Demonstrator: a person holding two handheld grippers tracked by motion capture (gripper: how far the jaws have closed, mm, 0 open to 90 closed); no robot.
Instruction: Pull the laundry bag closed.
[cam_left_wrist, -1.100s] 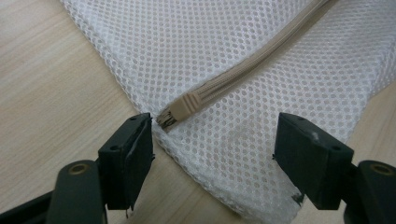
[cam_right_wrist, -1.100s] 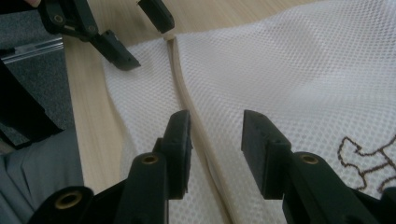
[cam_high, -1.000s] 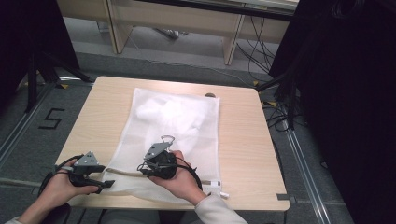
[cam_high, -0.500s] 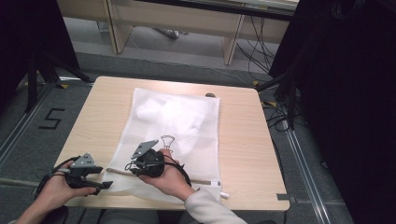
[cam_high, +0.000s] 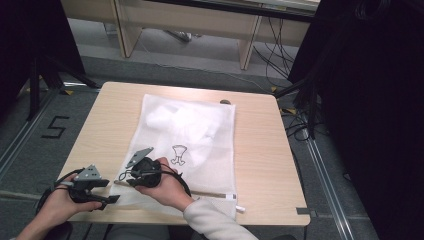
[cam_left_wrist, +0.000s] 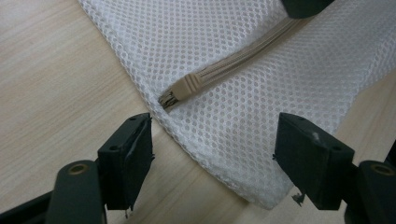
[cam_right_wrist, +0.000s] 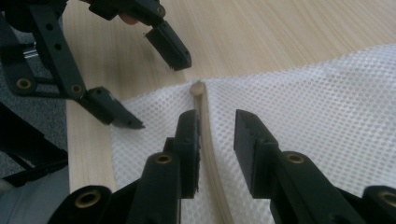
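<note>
Jaws on the left gripper (cam_left_wrist: 212, 161) are standing wide apart, nothing between them, straddling the near-left corner of the white mesh bag (cam_left_wrist: 261, 93) without touching it. Tan zipper tape (cam_left_wrist: 233, 63) is ending just ahead of that gap, running off toward 1 o'clock in the left gripper view.

Right gripper (cam_right_wrist: 215, 149) is sitting partly spread, jaws a narrow gap apart on the mesh; the zipper tape (cam_right_wrist: 201, 105) is lying along the inner face of its left jaw, not clamped. Cannot tell if the pad is touching the tape. The left gripper (cam_right_wrist: 152, 77) is showing open at 10–11 o'clock in the right gripper view, one tip over bare wood, the other at the bag's edge.

In the high view: left gripper (cam_high: 107, 192) is at 7 o'clock of the wooden table (cam_high: 260, 150), near the front edge; right gripper (cam_high: 131, 172) is just beside it at 6–7 o'clock, on the bag's near-left corner. Bag (cam_high: 200, 130) is lying flat mid-table with a white bundle inside (cam_high: 180, 117) toward 12 o'clock. Small dark emblem (cam_high: 178, 154) is printed on the bag, at 2 o'clock from the right gripper.
</note>
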